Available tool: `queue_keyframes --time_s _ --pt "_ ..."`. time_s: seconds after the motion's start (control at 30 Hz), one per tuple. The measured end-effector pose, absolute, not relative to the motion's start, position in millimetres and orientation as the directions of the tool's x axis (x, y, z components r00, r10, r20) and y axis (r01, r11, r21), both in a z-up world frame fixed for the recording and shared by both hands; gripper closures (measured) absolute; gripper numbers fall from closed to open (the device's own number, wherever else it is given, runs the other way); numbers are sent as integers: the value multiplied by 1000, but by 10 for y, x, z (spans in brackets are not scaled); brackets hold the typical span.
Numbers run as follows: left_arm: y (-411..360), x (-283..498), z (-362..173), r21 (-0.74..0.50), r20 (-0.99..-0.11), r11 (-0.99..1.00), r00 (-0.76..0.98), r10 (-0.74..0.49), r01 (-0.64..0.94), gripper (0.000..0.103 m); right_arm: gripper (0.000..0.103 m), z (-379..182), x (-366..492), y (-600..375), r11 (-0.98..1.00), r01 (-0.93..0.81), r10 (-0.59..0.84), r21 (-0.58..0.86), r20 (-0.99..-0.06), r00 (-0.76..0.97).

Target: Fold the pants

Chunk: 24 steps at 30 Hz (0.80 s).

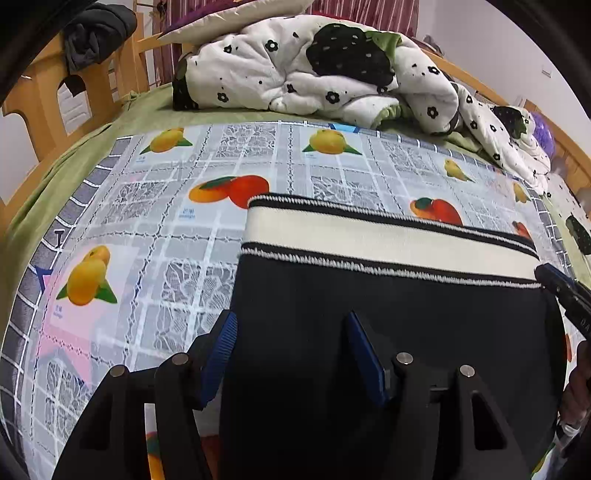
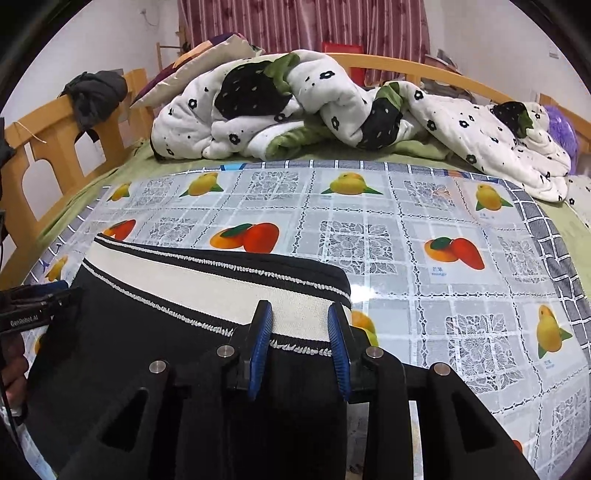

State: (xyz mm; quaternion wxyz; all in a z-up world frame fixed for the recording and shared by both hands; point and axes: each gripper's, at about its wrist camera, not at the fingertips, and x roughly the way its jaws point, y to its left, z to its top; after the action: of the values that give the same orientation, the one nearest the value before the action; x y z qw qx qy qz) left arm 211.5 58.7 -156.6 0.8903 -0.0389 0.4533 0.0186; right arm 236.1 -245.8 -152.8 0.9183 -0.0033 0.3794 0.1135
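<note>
Black pants (image 1: pixel 388 314) with a cream waistband (image 1: pixel 369 232) edged in black and white lie flat on the fruit-print cloth. My left gripper (image 1: pixel 291 325) is open, its blue pads straddling the pants' left edge below the waistband. My right gripper (image 2: pixel 300 325) is open over the right end of the waistband (image 2: pixel 207 286), pads either side of the pants' (image 2: pixel 147 350) right edge. The right gripper's tip shows at the right edge of the left wrist view (image 1: pixel 565 291); the left gripper shows at the left edge of the right wrist view (image 2: pixel 33 299).
The fruit-print plastic cloth (image 2: pixel 424 236) covers a green bedsheet (image 1: pixel 51 192). A crumpled white flowered quilt (image 2: pixel 332 110) lies at the back. A wooden bed frame (image 2: pixel 48 140) with dark clothing (image 2: pixel 94 94) hung on it stands at left. Curtains (image 2: pixel 303 22) hang behind.
</note>
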Motion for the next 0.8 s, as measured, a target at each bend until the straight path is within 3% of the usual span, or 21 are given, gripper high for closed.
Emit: queue_keyframes --time_s 0.67,0.8 --pt "395 1791 -1575 9 -849 1000 528 -2 18 43 71 -1503 2026 -2555 975 -219 167 33 -762 626" --pt "405 1582 -1556 17 -850 1000 527 7 13 42 71 -1494 1801 -2684 976 -203 190 79 -765 615"
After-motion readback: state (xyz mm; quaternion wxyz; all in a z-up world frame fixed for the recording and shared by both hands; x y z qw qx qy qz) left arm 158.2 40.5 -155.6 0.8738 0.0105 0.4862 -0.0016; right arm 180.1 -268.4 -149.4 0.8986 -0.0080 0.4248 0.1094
